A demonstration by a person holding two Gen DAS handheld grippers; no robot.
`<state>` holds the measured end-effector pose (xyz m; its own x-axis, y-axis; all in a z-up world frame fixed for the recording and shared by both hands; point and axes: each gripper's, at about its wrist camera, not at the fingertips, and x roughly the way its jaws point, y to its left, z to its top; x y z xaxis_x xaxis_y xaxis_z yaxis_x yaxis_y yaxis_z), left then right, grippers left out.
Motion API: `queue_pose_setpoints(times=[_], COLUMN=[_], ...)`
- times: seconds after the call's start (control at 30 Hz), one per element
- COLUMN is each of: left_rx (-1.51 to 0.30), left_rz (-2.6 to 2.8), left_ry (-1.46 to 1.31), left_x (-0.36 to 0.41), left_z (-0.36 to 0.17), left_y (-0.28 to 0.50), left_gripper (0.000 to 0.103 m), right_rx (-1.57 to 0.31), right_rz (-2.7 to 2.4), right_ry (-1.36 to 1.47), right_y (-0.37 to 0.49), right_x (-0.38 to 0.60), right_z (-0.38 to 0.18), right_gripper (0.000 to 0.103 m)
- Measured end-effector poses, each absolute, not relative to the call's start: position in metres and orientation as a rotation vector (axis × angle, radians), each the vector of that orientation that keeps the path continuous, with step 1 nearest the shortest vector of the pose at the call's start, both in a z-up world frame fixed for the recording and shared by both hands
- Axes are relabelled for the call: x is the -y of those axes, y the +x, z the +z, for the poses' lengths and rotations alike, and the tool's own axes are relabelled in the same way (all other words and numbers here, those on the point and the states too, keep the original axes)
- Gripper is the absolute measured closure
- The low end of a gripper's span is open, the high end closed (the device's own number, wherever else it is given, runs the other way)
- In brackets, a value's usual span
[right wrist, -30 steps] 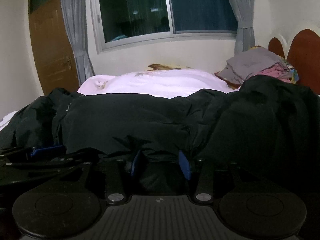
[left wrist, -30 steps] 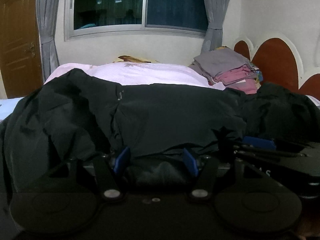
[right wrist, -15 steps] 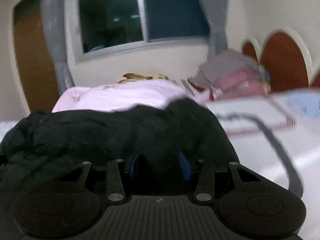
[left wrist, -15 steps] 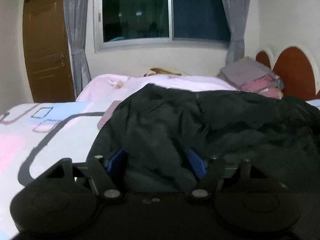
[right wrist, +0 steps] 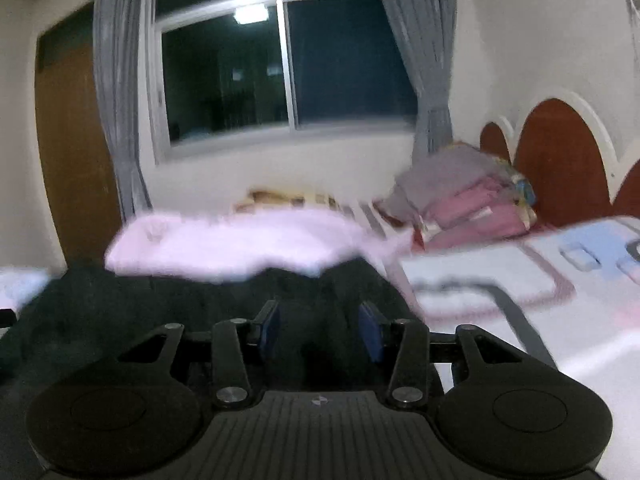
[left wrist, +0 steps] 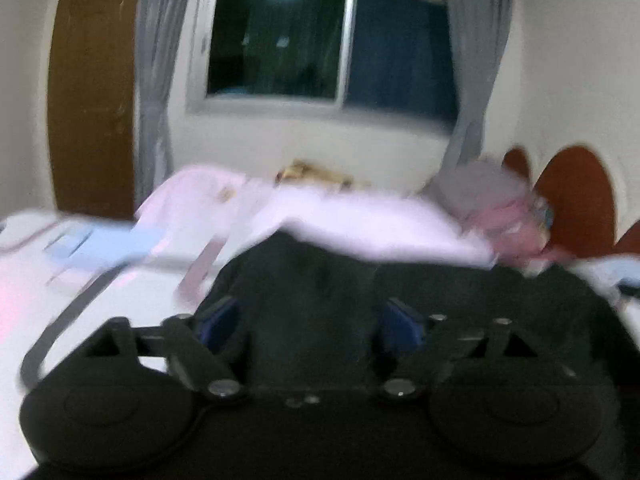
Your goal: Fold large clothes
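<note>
A large black garment (left wrist: 420, 300) lies spread across the patterned bed. It also shows in the right wrist view (right wrist: 180, 304). My left gripper (left wrist: 312, 322) has its blue pads apart with black cloth bunched between them; it holds the garment's left part. My right gripper (right wrist: 318, 330) likewise has black cloth between its blue pads at the garment's right end. Both views are motion-blurred.
A pink blanket (left wrist: 340, 224) lies behind the garment, with a stack of folded grey and pink clothes (right wrist: 460, 200) by the red headboard (right wrist: 560, 160). The white patterned sheet (right wrist: 520, 300) shows right of the garment. A window and brown door stand behind.
Both grippers have drawn apart, the left to the left and the right to the right, pulling the black garment out wide. Bare patterned sheet now shows beside each end.
</note>
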<state>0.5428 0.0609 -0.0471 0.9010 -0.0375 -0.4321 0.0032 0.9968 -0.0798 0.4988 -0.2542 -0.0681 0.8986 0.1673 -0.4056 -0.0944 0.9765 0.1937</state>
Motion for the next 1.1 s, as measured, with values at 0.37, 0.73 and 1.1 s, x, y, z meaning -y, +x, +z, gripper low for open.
queue_pose_setpoints(times=[0.37, 0.73, 1.1], left_rx=[-0.619, -0.643, -0.646], left_rz=[-0.059, -0.056, -0.004], left_ry=[0.010, 0.086, 0.054], left_x=[0.049, 0.059, 0.064], left_z=[-0.106, -0.107, -0.078], left_y=[0.652, 0.640, 0.498], left_gripper=[0.018, 0.016, 0.021], right_rx=[-0.580, -0.625, -0.667], right_rz=[0.161, 0.165, 0.251], right_ry=[0.123, 0.076, 0.178], right_y=[0.592, 0.586, 0.438], right_x=[0.174, 0.174, 0.202], right_z=[-0.123, -0.122, -0.097], right_gripper=[0.059, 0.045, 0.064])
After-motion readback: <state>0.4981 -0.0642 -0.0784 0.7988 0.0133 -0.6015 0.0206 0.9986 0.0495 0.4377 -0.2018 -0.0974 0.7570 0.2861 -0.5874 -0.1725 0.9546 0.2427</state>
